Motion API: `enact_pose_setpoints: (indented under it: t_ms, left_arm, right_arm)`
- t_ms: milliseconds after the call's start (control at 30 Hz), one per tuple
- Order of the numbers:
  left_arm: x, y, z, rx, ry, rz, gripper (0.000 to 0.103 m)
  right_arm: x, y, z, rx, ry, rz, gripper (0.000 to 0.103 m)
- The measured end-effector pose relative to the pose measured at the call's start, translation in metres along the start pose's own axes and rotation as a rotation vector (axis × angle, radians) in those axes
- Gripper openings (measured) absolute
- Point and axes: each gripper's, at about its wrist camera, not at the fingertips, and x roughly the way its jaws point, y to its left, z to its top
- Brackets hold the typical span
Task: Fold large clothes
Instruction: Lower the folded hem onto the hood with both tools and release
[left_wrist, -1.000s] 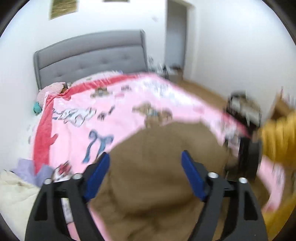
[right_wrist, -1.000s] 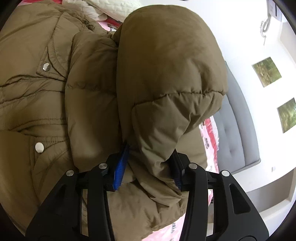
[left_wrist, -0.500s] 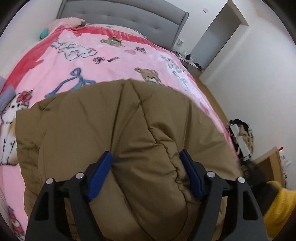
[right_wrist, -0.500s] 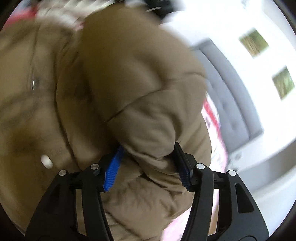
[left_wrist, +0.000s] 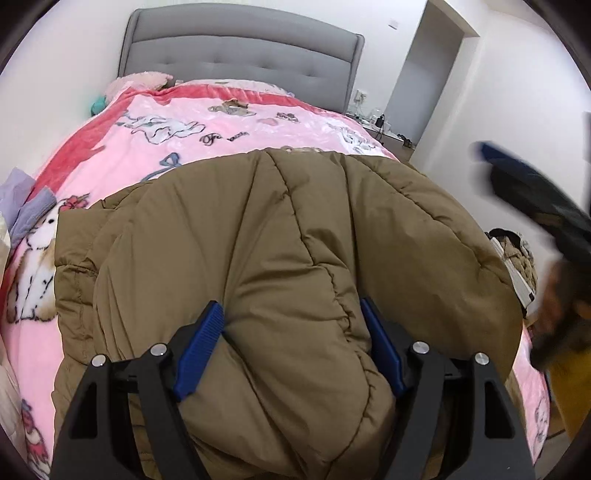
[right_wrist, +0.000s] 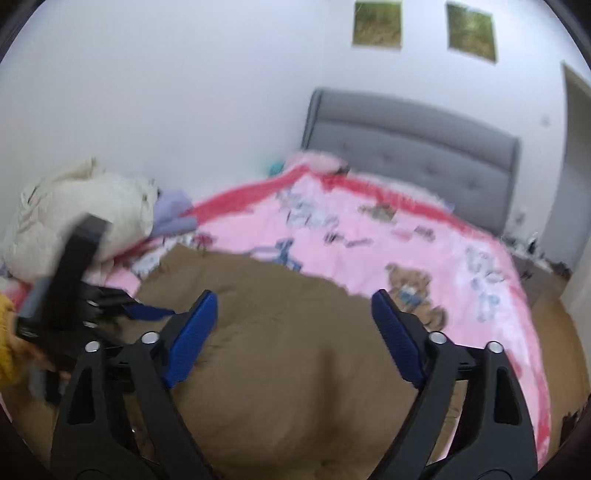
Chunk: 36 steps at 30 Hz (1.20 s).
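A brown puffer jacket (left_wrist: 295, 240) lies folded on the pink blanket (left_wrist: 221, 122) of a bed. My left gripper (left_wrist: 290, 304) points down onto its near edge, and both blue pads press into a thick puffy fold between them. My right gripper (right_wrist: 295, 295) hovers above the jacket (right_wrist: 280, 350); its jaws are opening and nothing is between them. In the left wrist view the right gripper (left_wrist: 491, 158) is a blurred dark shape at the right. The right wrist view catches the left gripper (right_wrist: 147, 314) at the jacket's left side, blurred.
A grey padded headboard (left_wrist: 240, 48) stands against the far wall, with a doorway (left_wrist: 432, 66) to its right. A white bundle of clothing (right_wrist: 81, 214) and a lilac cloth (right_wrist: 173, 214) lie at the bed's left edge. A yellow sleeve (left_wrist: 572, 387) shows at the right.
My right gripper let go of the jacket's fold, rose and rolled level, and now looks across the bed. My left gripper came down and its pads closed on the jacket's bulge.
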Motion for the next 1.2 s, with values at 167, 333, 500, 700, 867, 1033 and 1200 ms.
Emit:
enact_pose_setpoints:
  t_ms: [167,333,500,700,867,1033,1200]
  left_arm:
    - [0.001,0.001,-0.012,0.065,-0.018,-0.004,0.074]
    - [0.002,0.007,-0.028,0.084,-0.018,-0.043,0.074]
    - [0.012,0.000,-0.043,0.150,0.024,-0.030,0.074]
    - [0.021,-0.003,-0.056,0.159,0.035,-0.027,0.074]
    - [0.043,-0.010,-0.053,0.177,0.079,0.023,0.076]
    - [0.038,-0.016,-0.038,0.176,0.139,0.041,0.080]
    - [-0.015,0.002,-0.020,0.098,-0.014,0.072,0.086]
  right_arm:
    - [0.035,0.002,-0.050,0.008,0.167,0.033,0.060]
    - [0.020,0.013,-0.107,-0.055,0.191,0.010,0.060]
    - [0.007,0.026,-0.142,-0.190,0.173,-0.011,0.060]
    - [0.013,0.026,-0.164,-0.169,0.188,-0.016,0.061]
    - [0.025,0.024,-0.172,-0.149,0.224,-0.029,0.061]
    - [0.026,0.028,-0.155,-0.173,0.303,-0.071,0.066]
    - [-0.023,0.036,-0.102,-0.146,0.105,-0.174,0.084]
